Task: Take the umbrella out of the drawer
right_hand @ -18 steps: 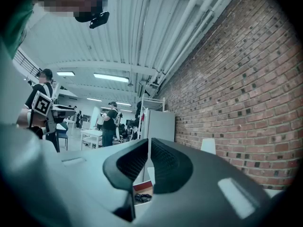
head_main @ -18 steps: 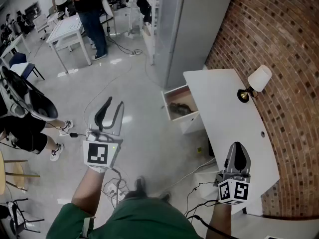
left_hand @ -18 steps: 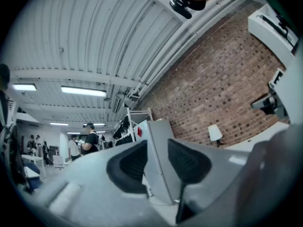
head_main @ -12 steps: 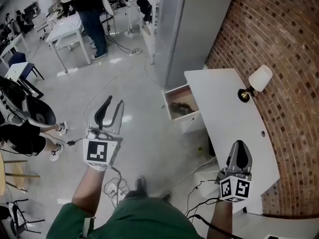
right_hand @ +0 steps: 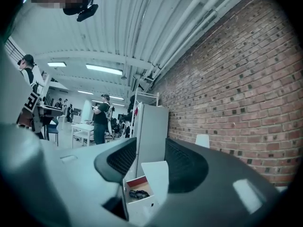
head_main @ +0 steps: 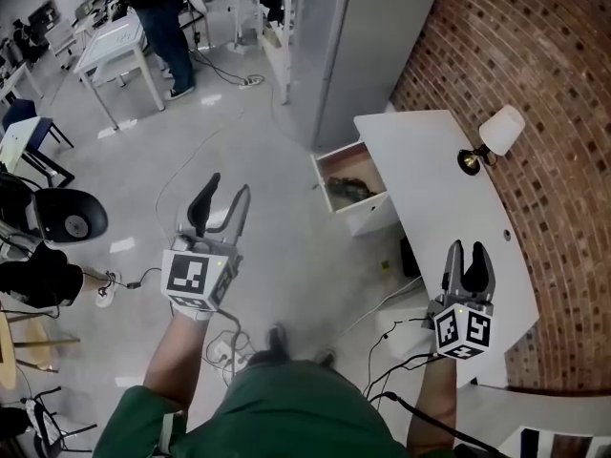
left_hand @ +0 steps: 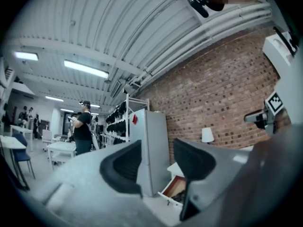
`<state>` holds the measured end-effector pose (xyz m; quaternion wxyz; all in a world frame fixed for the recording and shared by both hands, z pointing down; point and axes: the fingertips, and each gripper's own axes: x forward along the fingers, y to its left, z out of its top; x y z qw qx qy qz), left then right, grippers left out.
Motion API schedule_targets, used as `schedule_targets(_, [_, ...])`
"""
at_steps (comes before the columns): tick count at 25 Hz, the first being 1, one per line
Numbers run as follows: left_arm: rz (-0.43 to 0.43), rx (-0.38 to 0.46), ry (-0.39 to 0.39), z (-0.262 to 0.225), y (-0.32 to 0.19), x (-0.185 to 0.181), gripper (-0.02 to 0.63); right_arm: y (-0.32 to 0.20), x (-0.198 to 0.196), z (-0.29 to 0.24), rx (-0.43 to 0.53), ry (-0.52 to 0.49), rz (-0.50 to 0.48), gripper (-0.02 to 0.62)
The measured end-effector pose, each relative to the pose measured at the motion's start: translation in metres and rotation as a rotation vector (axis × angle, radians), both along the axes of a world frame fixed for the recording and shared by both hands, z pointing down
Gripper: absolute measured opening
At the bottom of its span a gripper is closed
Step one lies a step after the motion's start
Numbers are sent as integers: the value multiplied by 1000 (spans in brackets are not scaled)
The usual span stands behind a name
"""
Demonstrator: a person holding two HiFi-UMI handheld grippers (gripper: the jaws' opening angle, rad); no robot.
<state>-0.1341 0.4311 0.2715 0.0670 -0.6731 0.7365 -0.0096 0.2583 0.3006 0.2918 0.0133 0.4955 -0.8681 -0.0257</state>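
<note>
**Inside the open drawer (head_main: 368, 221), the umbrella (head_main: 349, 189) lies untouched**

Under the near corner of the white surface (head_main: 430, 175), the drawer stands pulled out over the grey floor (head_main: 277, 246), and the umbrella shows as a dark bundle on its bottom. Both tools are held level and well apart from it. The left tool (head_main: 227, 187) hangs over the floor with its jaws moderately apart and nothing between them. The right tool (head_main: 468, 248) hangs by the near end of the surface, its jaws also parted and empty. In the right gripper view the drawer and the dark bundle appear far off through the gap. A small lamp (head_main: 498, 134) is fixed to the brick wall (head_main: 544, 74) above the surface, and a tall grey cabinet (head_main: 368, 46) stands just beyond the drawer.
</note>
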Motion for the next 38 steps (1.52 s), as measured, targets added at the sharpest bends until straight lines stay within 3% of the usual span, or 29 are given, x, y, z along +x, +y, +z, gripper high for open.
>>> schedule_targets(1, [12,-17,17,7,-1,-4,219,1,-7,2,-5,8,0,178])
schedule_targets(10, [44,-83,123,54,-2,-50,218,16,-55,9,-24,61,12,178])
schedule_targets(17, [58,-120,117,69,-37,-57,218,-13,-64,19,-50,58,7,177])
schedule_targets(27, [84,-198,21,84,-140,-35,218,-125,-76,61,-122,-11,-41,176])
schedule_targets(38, [47,-247,2,95,-252,-23,218,-252,-77,84,-158,-50,-110,176])
